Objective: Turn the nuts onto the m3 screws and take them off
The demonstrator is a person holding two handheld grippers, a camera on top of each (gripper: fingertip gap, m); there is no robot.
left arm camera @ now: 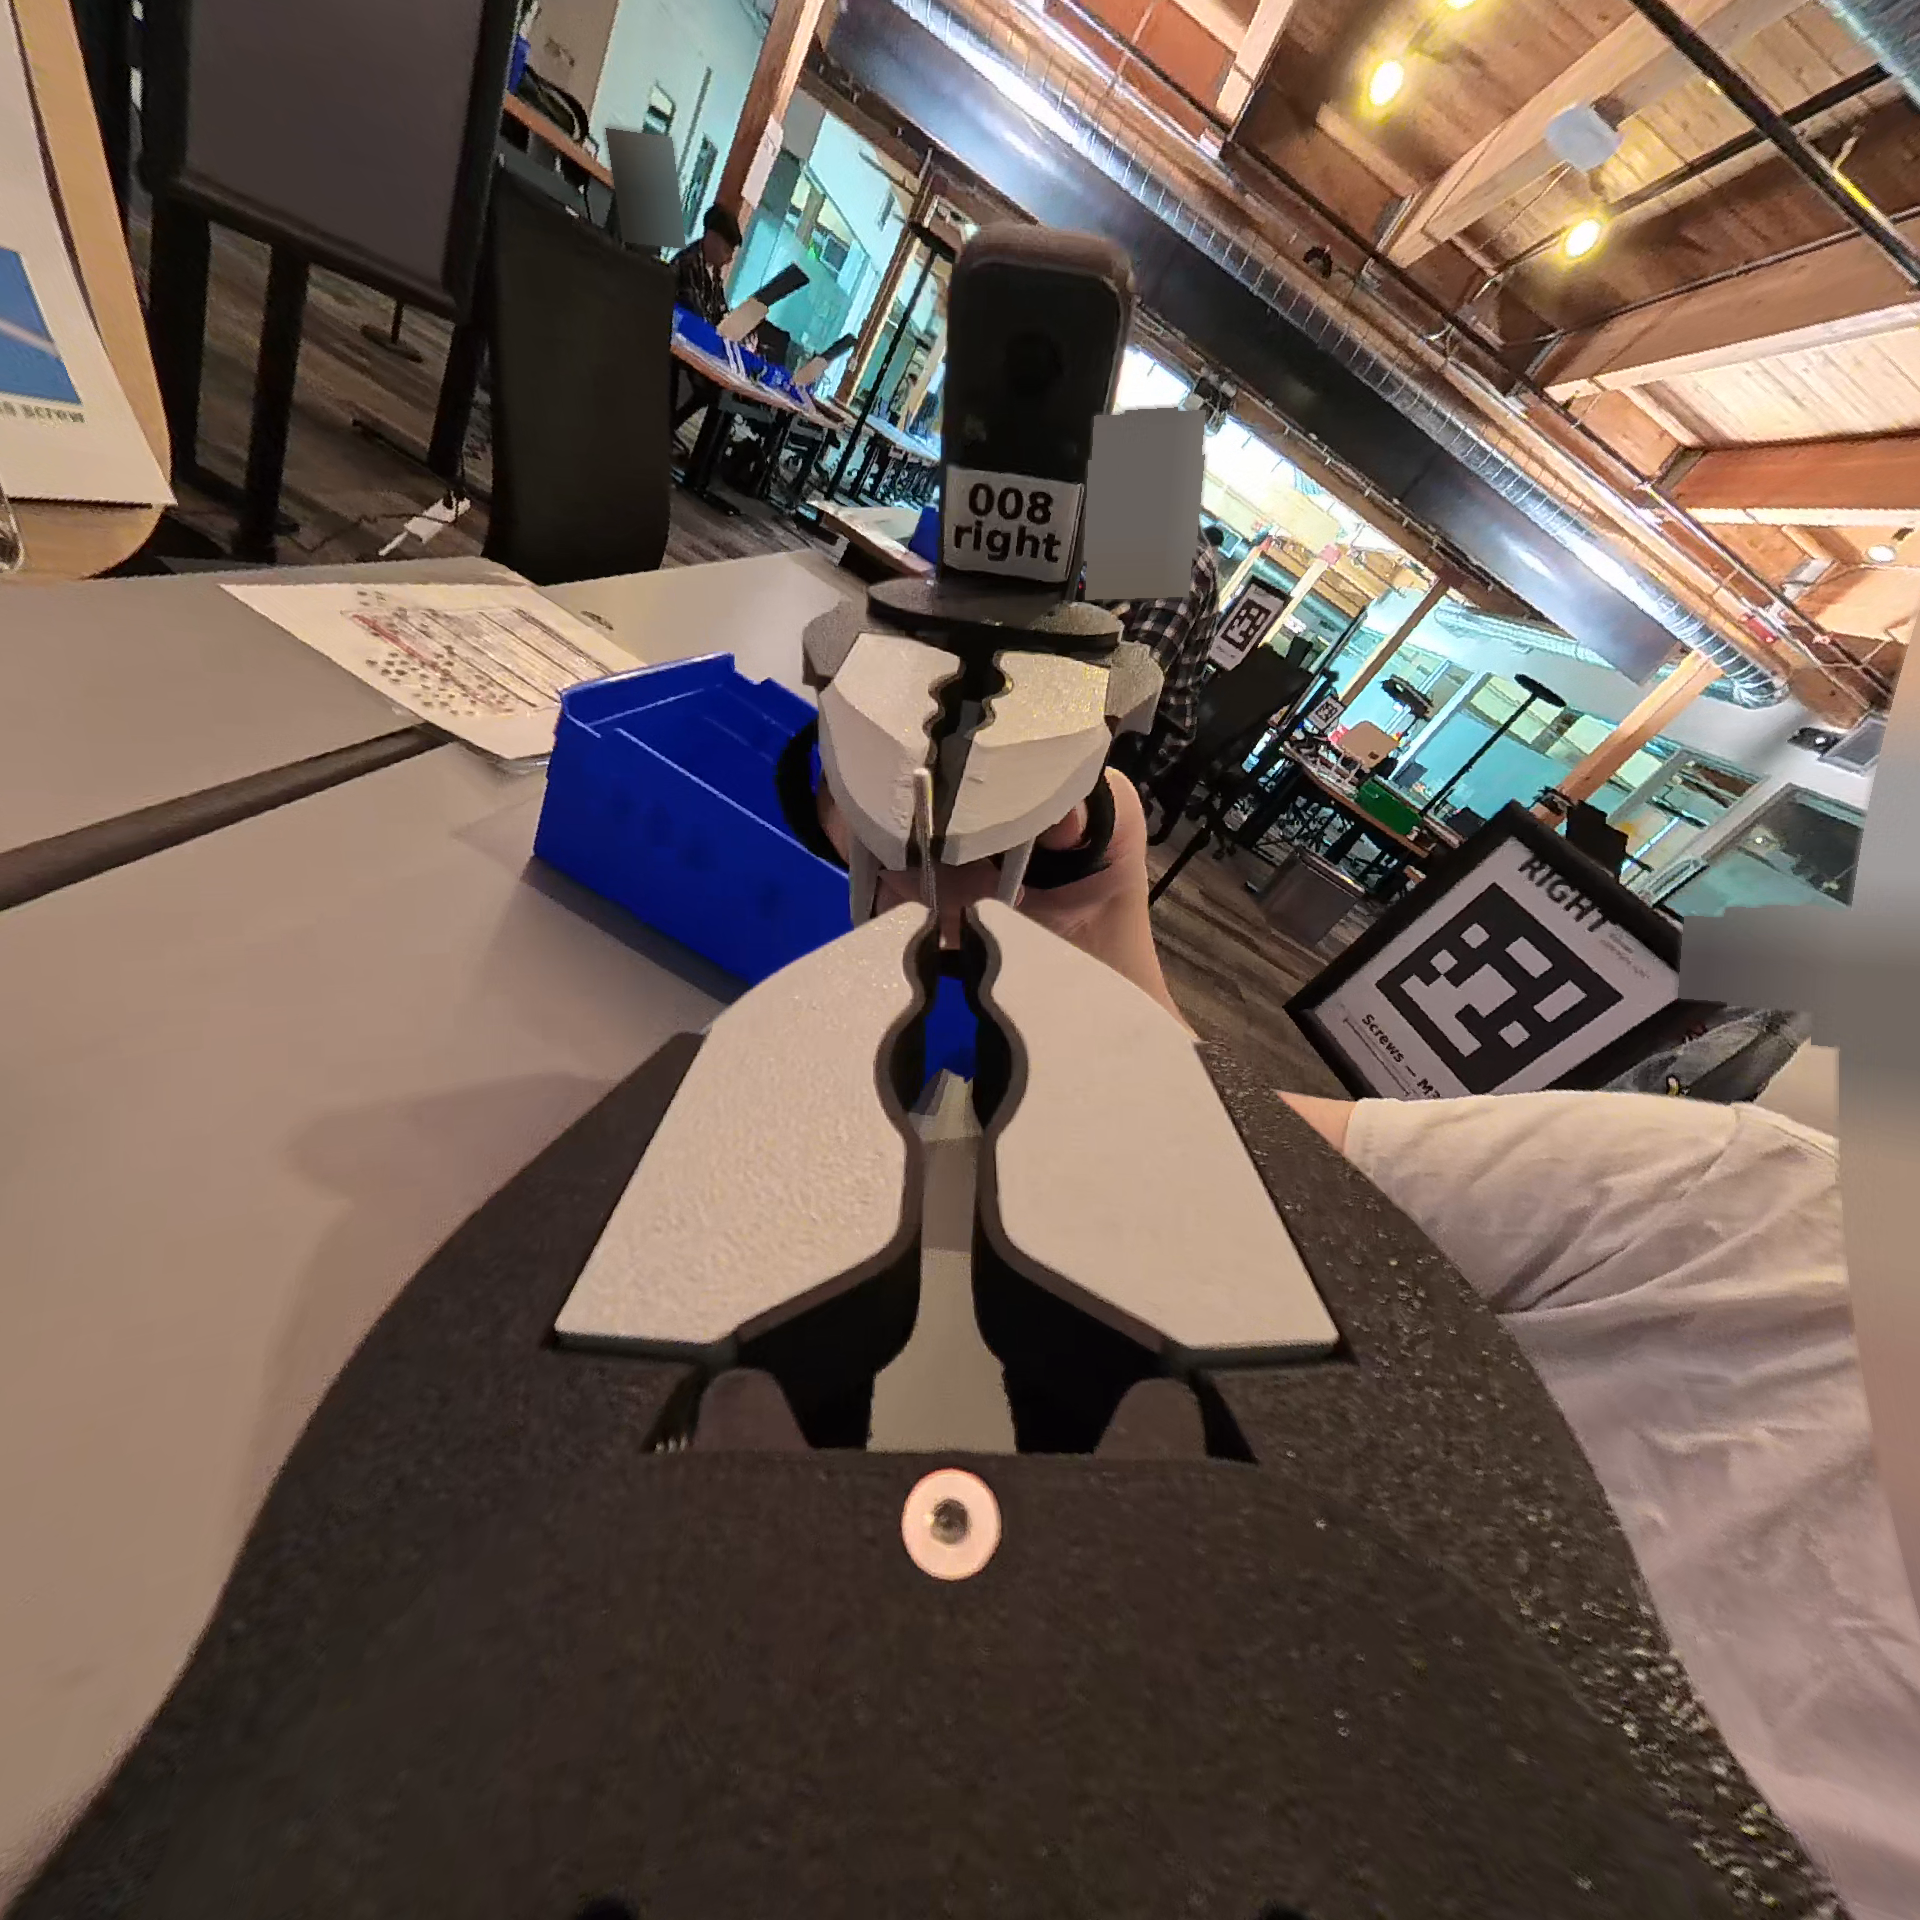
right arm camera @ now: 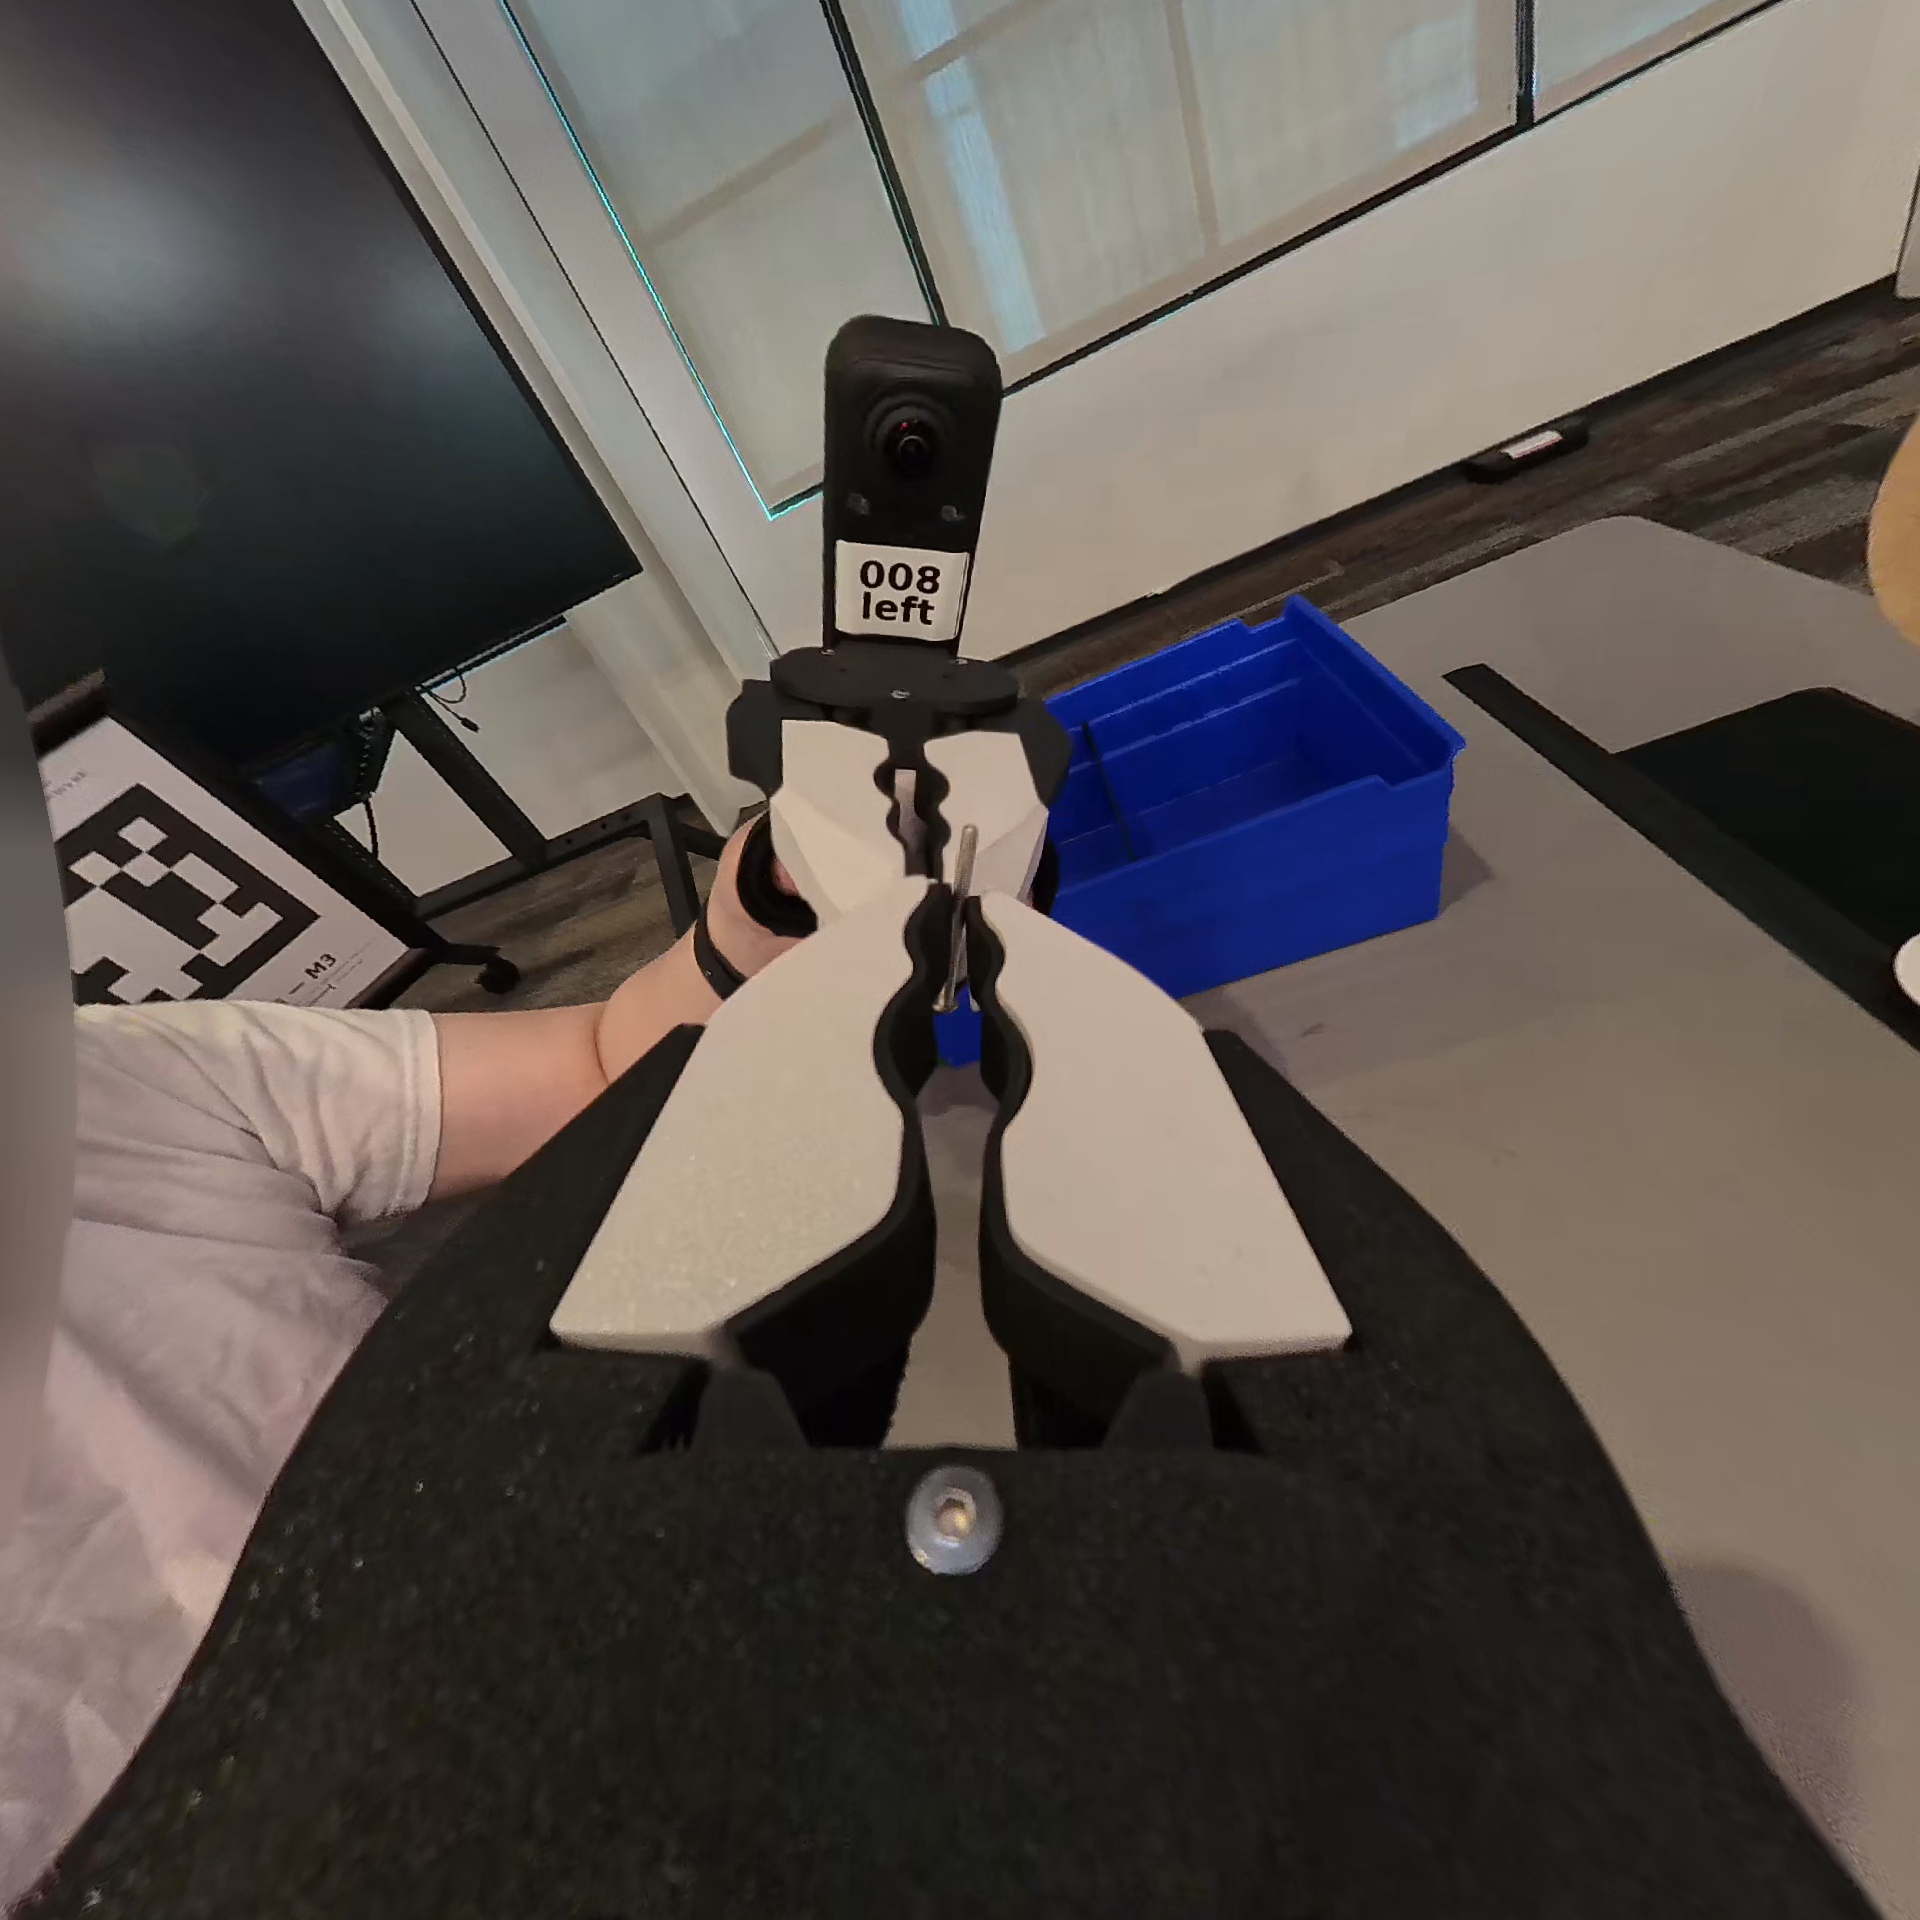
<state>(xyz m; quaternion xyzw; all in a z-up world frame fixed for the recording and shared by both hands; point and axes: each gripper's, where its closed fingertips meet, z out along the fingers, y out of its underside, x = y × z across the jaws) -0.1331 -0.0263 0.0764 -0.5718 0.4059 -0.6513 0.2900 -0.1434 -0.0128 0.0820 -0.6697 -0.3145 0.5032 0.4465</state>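
Observation:
My right gripper (right arm camera: 954, 920) is shut on a long thin M3 screw (right arm camera: 958, 894). The screw's head sits in the notch behind the fingertips and its shaft sticks up past them. My left gripper (left arm camera: 948, 928) faces it tip to tip and is shut at the same screw (left arm camera: 925, 831). It pinches a small metal piece there, the nut (left arm camera: 943, 938), which is barely visible. Each gripper shows opposite in the other's view: the right one in the left wrist view (left arm camera: 940, 847), the left one in the right wrist view (right arm camera: 930, 878). Both are held above the grey table (right arm camera: 1558, 1039).
A blue parts bin (right arm camera: 1247, 810) stands on the table just behind the grippers and also shows in the left wrist view (left arm camera: 675, 821). A printed sheet (left arm camera: 457, 644) lies farther back. A black-and-white marker board (left arm camera: 1496, 987) stands at the table's side. The person's arm (right arm camera: 520, 1060) reaches in. My left and right fingertips are right by each other.

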